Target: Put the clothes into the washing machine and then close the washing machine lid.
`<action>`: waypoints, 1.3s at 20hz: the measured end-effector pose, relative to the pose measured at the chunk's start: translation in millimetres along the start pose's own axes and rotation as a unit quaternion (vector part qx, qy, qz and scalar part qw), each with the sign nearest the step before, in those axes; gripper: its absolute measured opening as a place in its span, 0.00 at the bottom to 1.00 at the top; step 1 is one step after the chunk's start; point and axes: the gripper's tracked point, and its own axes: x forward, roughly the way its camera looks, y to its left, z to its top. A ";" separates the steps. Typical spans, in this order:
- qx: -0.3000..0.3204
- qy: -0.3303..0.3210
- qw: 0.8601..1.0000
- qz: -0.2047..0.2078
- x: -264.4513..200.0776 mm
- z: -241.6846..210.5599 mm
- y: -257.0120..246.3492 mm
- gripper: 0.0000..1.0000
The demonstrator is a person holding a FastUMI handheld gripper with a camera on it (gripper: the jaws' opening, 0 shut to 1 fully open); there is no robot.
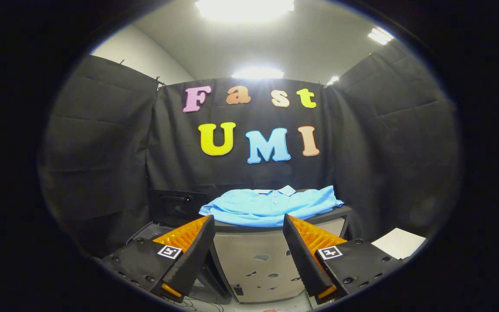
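A light blue polo shirt (271,206) lies spread flat on top of a grey stand (258,260), just beyond my fingertips. My gripper (248,219) is open, its two orange-and-black fingers (189,247) wide apart with nothing between them, held a little short of the stand's front. To the left of the stand, behind my left finger, the washing machine's dark lid (176,208) stands upright and open. Part of the machine's grey top (143,232) shows below the lid; its opening is hidden by my finger.
Black cloth walls close in the booth behind and on both sides. A white sheet (399,242) lies low to the right of the stand, past my right finger. The stand's grey front has several small dark marks.
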 end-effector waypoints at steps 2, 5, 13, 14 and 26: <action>0.002 -0.002 1.000 -0.003 11.7 11.0 -5.5 0.98; 0.004 0.004 1.000 0.001 34.7 20.8 -9.6 0.98; -0.018 0.036 0.999 0.007 105.9 32.6 -28.9 0.98; -0.020 0.040 0.999 0.008 116.0 33.3 -30.9 0.98; -0.055 0.135 0.988 0.046 228.7 2.8 -54.8 0.98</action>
